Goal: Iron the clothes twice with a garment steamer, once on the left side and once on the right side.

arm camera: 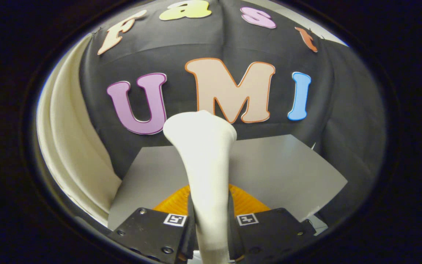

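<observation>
gripper (211,234) clamped on steamer (205,165) handle | steamer axis runs straight ahead, head up | cream garment (70,146) off to our left, apart | table (288,172) below

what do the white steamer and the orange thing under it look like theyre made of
The white garment steamer with a flared head, clamped between the gripper jaws, looks like smooth matte plastic: even surface, soft highlights. The orange ribbed object beneath looks like translucent moulded plastic or rubber, judging by fine ridges; I cannot say which.
</observation>
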Tool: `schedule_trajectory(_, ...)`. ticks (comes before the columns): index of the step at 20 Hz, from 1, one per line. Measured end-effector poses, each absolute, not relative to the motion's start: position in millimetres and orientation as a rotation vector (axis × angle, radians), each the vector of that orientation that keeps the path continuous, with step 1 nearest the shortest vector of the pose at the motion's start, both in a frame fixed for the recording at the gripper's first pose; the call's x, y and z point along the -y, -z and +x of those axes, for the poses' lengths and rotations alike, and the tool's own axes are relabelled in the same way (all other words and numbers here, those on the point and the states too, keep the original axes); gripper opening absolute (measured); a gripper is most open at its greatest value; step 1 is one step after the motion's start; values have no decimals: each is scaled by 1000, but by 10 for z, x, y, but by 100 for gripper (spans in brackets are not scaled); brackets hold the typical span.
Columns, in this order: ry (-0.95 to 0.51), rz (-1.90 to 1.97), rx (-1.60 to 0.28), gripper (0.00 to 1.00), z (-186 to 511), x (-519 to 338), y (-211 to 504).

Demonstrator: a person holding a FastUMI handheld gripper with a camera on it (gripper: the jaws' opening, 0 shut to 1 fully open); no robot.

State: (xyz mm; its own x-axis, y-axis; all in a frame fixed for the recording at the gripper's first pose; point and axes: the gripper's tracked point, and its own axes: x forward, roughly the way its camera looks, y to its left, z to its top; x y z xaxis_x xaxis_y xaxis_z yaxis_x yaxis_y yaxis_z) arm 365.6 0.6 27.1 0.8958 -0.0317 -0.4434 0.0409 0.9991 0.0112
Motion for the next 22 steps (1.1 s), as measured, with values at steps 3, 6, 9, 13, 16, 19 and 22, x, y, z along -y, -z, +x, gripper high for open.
schedule_trajectory(3, 12, -19, -447, 36, 3102, -215, -233)
schedule_trajectory(6, -12, -45, -423, 36, 2542, -486, -275)
schedule_trajectory(9, -53, -70, -390, 36, 2027, -865, -326)
schedule_trajectory(13, -123, -78, -340, 36, 1465, -1470, -369)
schedule_trajectory(16, -179, -97, -301, 36, 1178, -1955, -395)
schedule_trajectory(19, -232, -98, -273, 35, 975, -2451, -434)
schedule_trajectory(22, -269, -105, -255, 35, 895, -2872, -452)
